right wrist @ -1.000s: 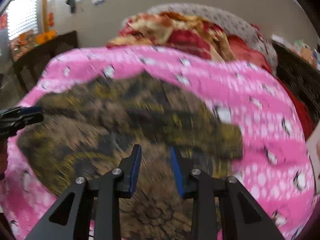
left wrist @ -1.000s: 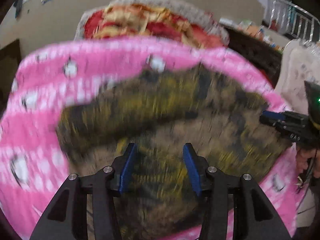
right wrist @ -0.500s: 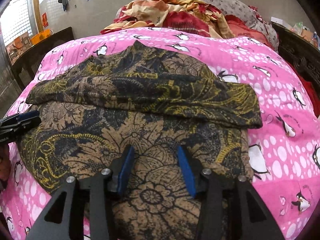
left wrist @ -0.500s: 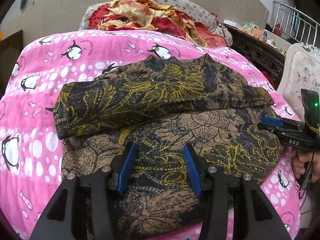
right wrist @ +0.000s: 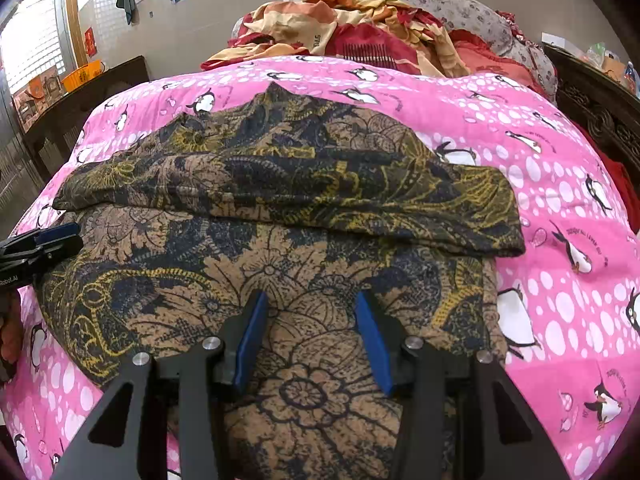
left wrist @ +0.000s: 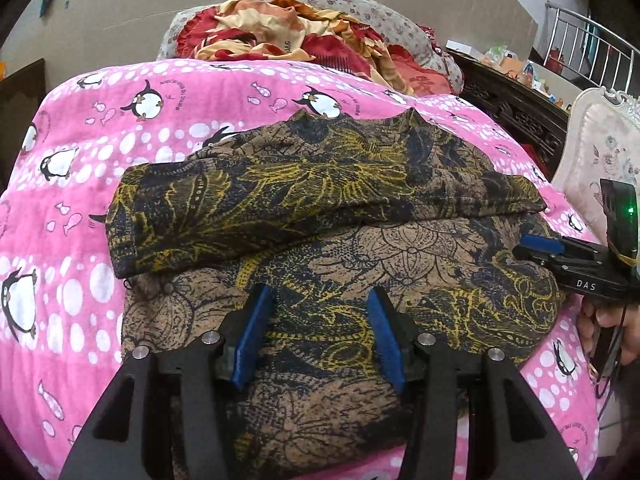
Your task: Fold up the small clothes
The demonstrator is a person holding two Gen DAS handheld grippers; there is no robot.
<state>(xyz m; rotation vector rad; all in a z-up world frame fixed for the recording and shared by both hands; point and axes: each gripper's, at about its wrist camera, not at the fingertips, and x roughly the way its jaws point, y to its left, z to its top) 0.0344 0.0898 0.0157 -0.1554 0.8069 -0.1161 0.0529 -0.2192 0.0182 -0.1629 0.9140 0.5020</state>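
A brown, navy and yellow flower-patterned garment (left wrist: pixel 328 208) lies flat on the pink penguin bedspread (left wrist: pixel 80 152). Its far part is folded toward me as a thick band (right wrist: pixel 288 196) across the middle. My left gripper (left wrist: pixel 318 294) hovers open over the near half, with no cloth between its blue pads. The right gripper (right wrist: pixel 311 296) is also open above the near half and pinches nothing. Each gripper shows in the other view: the right gripper (left wrist: pixel 538 245) at the cloth's right edge, the left gripper (right wrist: pixel 56 234) at its left edge.
Crumpled red and orange bedding (left wrist: pixel 288 36) and a flowered pillow (right wrist: pixel 440 0) lie at the head of the bed. Dark carved wood (left wrist: pixel 516 112) and a pale padded chair (left wrist: pixel 600 152) stand to the right. A hand (left wrist: pixel 608 328) holds the right gripper.
The right gripper's jaws have spread wider than a second ago. Both views were blurred by motion then and are steady now. The garment has lain the same for the last half second.
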